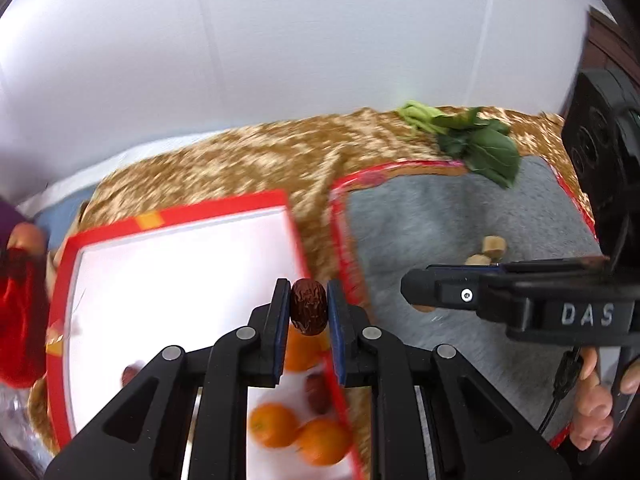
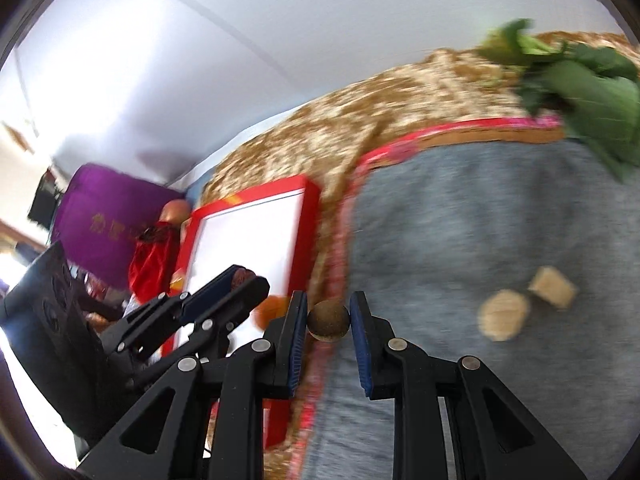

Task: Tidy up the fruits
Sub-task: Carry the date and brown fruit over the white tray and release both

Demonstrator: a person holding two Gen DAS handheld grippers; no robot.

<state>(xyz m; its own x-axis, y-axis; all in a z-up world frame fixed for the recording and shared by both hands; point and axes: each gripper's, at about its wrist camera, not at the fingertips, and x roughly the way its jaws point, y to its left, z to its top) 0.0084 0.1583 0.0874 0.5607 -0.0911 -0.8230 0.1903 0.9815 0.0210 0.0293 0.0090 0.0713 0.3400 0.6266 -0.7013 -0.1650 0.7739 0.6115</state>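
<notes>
My left gripper is shut on a wrinkled dark red date, held above the right edge of a red-rimmed white tray. The tray holds three oranges and two more dates. My right gripper is shut on a small round brown fruit, held over the left border of a grey mat. The right gripper also shows in the left wrist view, above the mat. The left gripper shows in the right wrist view, by the tray.
Two tan biscuit-like pieces lie on the grey mat. Leafy greens lie at the mat's far corner. A brown patterned cloth covers the table. Red fabric and a purple bag sit left of the tray.
</notes>
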